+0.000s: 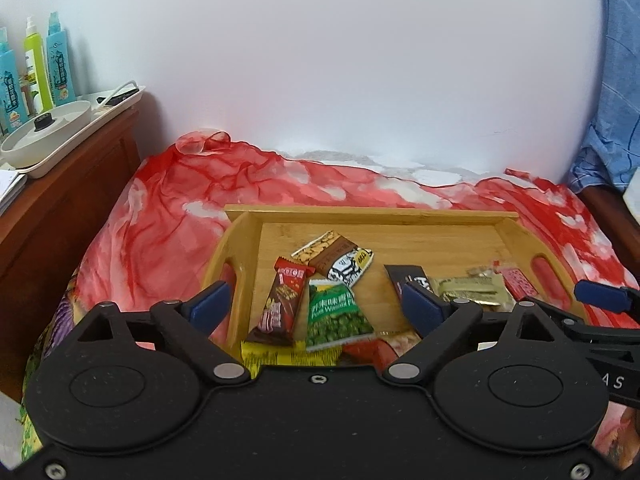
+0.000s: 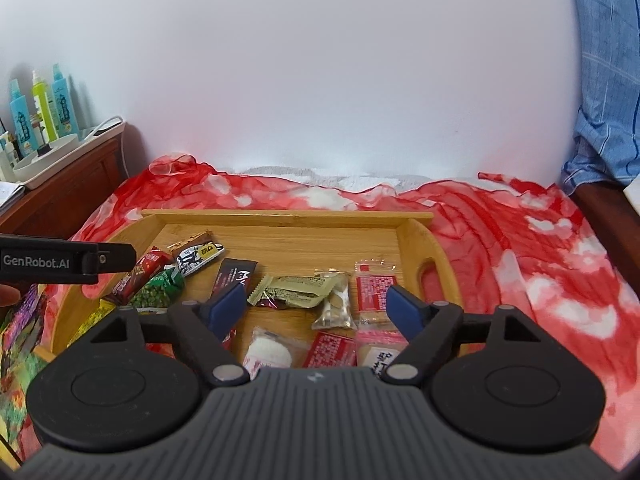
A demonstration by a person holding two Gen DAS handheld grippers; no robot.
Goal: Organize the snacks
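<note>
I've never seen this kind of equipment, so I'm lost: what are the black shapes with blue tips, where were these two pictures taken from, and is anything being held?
They are two handheld grippers; a person carries one in each hand, and each has a camera looking along its fingers. One picture comes from the left gripper, the other from the right gripper. The blue tips are finger pads. Both grippers stand open and hold nothing. Below them a wooden tray rests on a red cloth and holds snack packets, such as green peas and a red bar.
</note>
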